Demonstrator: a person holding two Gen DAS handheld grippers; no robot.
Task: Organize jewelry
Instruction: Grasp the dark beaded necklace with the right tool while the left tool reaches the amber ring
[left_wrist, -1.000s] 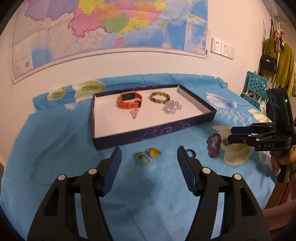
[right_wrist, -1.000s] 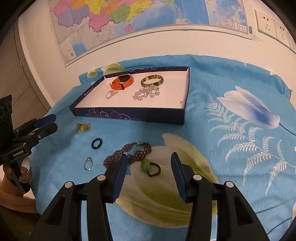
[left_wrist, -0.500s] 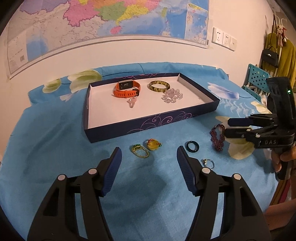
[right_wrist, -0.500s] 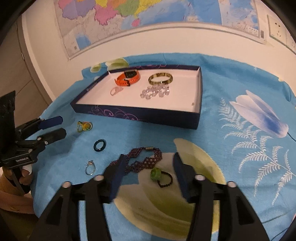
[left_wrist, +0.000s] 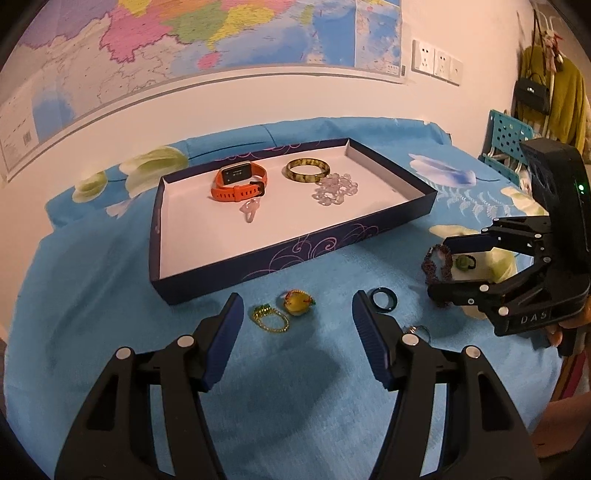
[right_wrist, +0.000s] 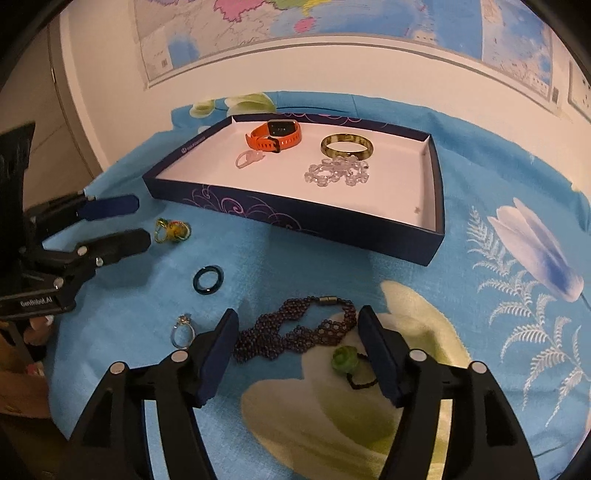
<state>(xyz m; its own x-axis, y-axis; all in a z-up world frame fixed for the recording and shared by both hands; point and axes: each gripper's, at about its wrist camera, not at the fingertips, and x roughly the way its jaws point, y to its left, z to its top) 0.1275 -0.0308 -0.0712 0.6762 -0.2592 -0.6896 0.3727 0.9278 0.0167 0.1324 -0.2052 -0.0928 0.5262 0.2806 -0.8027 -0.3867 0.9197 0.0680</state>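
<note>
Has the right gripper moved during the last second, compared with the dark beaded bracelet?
Yes. The right gripper has come forward and down: the beaded bracelet now lies between its open fingers, where before it lay ahead of them.

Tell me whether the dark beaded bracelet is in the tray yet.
Not yet. The bracelet lies on the blue cloth outside the tray, between the open right tongs.

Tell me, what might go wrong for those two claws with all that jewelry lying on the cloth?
The left gripper is open over a gold chain ring and a yellow charm lying close together; it might pinch both, or the blue cloth. The right gripper straddles the beaded bracelet, whose loose strands may dangle and catch the green bead ring beside it.
</note>
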